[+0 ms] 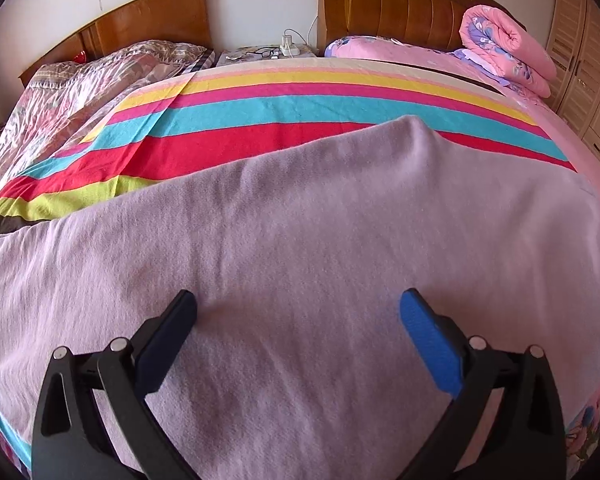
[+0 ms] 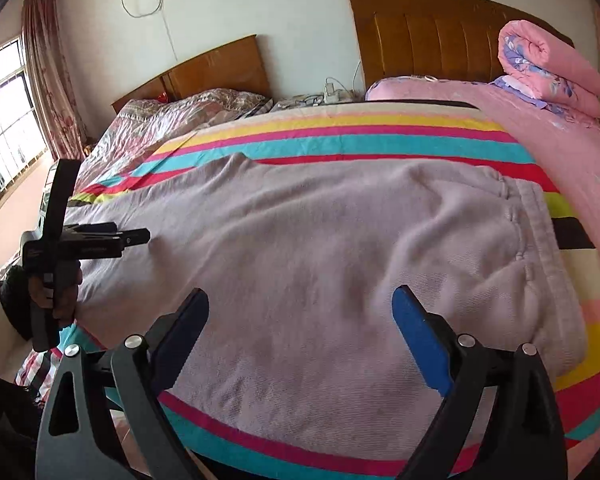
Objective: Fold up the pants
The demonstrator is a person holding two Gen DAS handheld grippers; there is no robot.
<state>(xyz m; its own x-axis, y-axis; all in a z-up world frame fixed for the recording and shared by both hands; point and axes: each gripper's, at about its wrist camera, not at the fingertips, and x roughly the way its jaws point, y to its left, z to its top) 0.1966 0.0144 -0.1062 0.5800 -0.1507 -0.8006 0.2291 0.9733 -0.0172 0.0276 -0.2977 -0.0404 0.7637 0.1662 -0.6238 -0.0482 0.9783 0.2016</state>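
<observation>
Pants [image 2: 320,248] lie flat on the striped blanket [image 2: 360,136], both the left gripper [image 1: 298,312] and the right gripper [image 2: 300,308] hovering wide open, empty; folding seems unstarted, next needs gripping an edge.

Lilac-grey pants [image 2: 320,240] lie spread flat across a striped blanket [image 2: 360,136] on the bed, waistband to the right. The right tool [image 2: 300,312] hovers over them, jaws wide apart. At left, the left tool [image 2: 134,237], gripped by a hand [image 2: 54,288], points over the pants' edge.
</observation>
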